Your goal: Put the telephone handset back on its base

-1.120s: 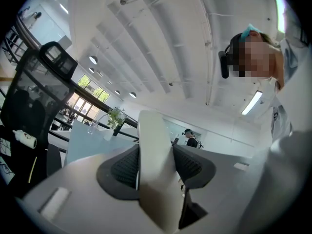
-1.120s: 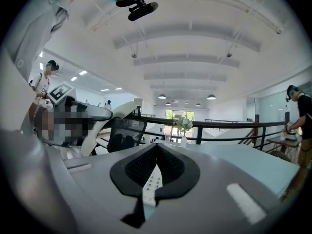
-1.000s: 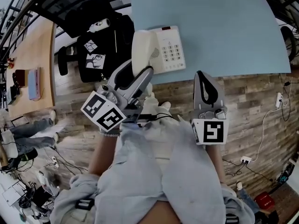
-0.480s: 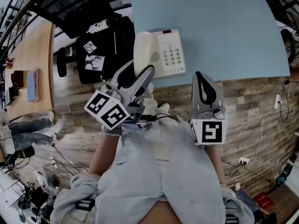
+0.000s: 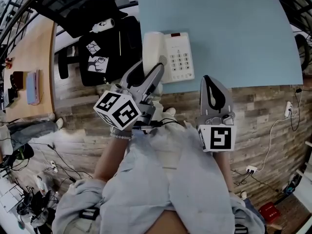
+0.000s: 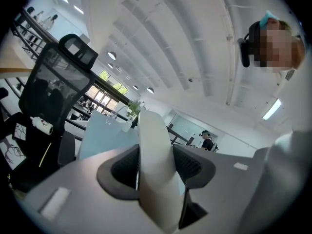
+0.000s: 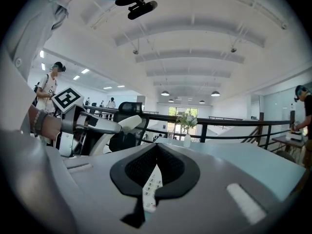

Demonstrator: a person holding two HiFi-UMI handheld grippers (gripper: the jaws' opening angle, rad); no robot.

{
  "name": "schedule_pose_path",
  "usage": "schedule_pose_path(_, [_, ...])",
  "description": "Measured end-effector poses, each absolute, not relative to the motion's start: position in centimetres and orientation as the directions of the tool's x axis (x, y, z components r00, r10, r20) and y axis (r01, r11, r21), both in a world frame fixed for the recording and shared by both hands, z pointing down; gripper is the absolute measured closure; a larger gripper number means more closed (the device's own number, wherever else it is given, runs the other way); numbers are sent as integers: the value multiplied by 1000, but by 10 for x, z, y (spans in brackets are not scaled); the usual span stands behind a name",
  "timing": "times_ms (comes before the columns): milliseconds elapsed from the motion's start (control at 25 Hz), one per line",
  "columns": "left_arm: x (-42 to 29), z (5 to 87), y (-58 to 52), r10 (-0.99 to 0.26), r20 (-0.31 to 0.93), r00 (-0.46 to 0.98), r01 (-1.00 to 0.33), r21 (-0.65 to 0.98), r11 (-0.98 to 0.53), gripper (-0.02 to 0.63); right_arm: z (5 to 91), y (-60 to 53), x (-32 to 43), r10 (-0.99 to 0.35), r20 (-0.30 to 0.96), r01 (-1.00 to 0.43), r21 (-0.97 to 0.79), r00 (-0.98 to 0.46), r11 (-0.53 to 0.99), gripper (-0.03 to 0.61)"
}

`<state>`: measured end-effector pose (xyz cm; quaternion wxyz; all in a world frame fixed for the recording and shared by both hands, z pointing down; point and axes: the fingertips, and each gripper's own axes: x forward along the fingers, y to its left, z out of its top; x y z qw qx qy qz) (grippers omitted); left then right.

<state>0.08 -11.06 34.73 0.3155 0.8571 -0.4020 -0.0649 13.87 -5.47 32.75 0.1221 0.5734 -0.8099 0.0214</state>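
Observation:
A white telephone base [image 5: 179, 56] with a keypad sits near the front left edge of the light blue table [image 5: 234, 33]. The white handset [image 5: 152, 48] lies along the base's left side, and my left gripper [image 5: 150, 70] is shut on its near end. I cannot tell whether the handset rests in the cradle or hovers just above it. In the left gripper view the handset [image 6: 152, 130] fills the gap between the jaws. My right gripper [image 5: 211, 79] is shut and holds nothing, at the table's front edge right of the phone. The keypad [image 7: 151, 185] shows through its jaws.
A black office chair [image 5: 105, 48] with papers and a bottle on it stands left of the table. Farther left is a wooden desk [image 5: 29, 67]. Cables and a power strip [image 5: 253, 168] lie on the wood floor. The person's lap fills the lower middle.
My left gripper has shifted a little right and forward with the handset, closer over the base's left side. The right gripper has stayed in place.

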Motion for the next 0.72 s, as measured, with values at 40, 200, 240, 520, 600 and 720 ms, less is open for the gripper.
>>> schedule_pose_path(40, [2,350,-113,-733,144,664,-651,593,-474,400,328,-56,139,-922,225,-934,104,-314,343,572])
schedule_pose_path(200, [3,363,-121,-740,180,648,-673,590,-446,400,333,-61,138,-920,229,-933,94,-319,347,572])
schedule_pose_path(240, [4,367,-122,-741,191,644,-679,588,-439,400,333,-62,138,-920,229,-933,93,-319,347,572])
schedule_pose_path(520, [9,389,-136,-752,255,608,-714,590,-378,400,340,-69,140,-913,244,-931,82,-328,356,572])
schedule_pose_path(600, [9,396,-140,-753,274,599,-724,587,-362,400,342,-72,139,-912,247,-931,80,-328,357,572])
schedule_pose_path(720, [10,407,-144,-751,304,586,-736,587,-337,400,343,-75,137,-910,250,-930,79,-329,358,572])
